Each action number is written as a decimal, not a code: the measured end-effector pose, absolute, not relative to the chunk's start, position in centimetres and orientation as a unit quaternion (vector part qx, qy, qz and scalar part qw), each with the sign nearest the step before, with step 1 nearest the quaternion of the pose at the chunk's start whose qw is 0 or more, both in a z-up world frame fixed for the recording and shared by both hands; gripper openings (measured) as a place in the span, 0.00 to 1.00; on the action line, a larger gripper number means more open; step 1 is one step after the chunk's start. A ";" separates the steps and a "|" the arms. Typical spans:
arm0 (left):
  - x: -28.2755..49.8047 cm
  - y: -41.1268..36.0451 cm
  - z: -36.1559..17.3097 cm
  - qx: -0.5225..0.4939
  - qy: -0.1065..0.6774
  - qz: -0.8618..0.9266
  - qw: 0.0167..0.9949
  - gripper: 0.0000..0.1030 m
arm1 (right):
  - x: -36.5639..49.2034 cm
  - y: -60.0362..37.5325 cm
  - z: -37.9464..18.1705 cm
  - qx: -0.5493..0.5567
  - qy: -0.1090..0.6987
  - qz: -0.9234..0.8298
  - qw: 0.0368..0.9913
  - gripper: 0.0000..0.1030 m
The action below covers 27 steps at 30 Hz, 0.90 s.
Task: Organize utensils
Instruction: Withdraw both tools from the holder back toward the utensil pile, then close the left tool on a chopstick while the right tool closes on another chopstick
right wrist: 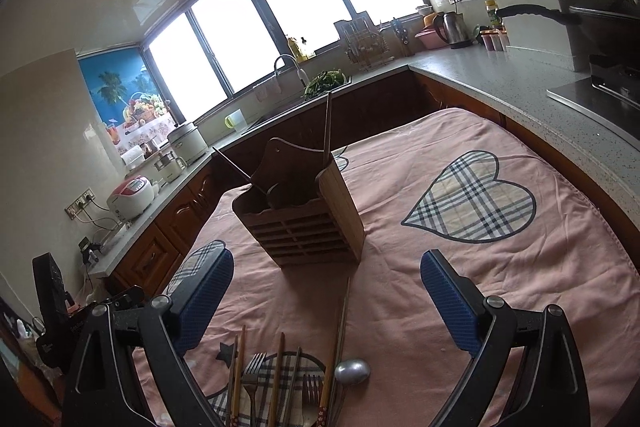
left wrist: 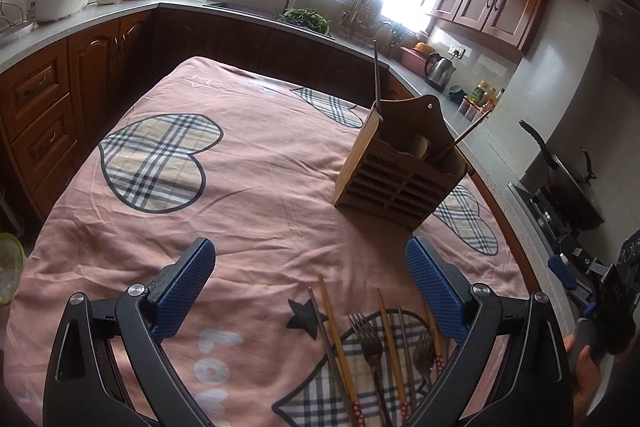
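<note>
Right gripper (right wrist: 326, 301) spread wide above pink cloth (right wrist: 520, 267); wooden holder (right wrist: 304, 223) at twelve o'clock, spoon (right wrist: 352, 371) at six.

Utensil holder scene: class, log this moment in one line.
left tool open | right tool open | wooden utensil holder holds two chopsticks | forks on cloth

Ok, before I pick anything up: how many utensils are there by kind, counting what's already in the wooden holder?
Forks: 2
Metal spoon: 1
Loose chopsticks on the cloth: 6 (the thin metal one may be a pair)
Chopsticks standing in the wooden holder: 2
Total: 11, at least
</note>
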<state>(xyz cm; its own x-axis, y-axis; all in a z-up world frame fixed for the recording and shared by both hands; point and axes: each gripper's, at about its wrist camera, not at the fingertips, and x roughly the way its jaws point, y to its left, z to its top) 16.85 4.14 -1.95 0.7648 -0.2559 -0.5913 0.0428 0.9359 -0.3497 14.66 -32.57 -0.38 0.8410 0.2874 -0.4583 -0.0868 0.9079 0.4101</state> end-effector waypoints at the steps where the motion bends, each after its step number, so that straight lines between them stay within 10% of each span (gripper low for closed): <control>1: 16.7 4.2 -2.2 -0.160 0.336 -0.080 0.925 0.95 | 14.5 -32.6 -0.6 0.190 0.266 0.100 0.940 0.93; 27: 18.0 2.5 -7.3 -0.111 0.422 -0.065 0.898 0.95 | 15.4 -31.4 -5.8 0.169 0.356 0.099 0.914 0.92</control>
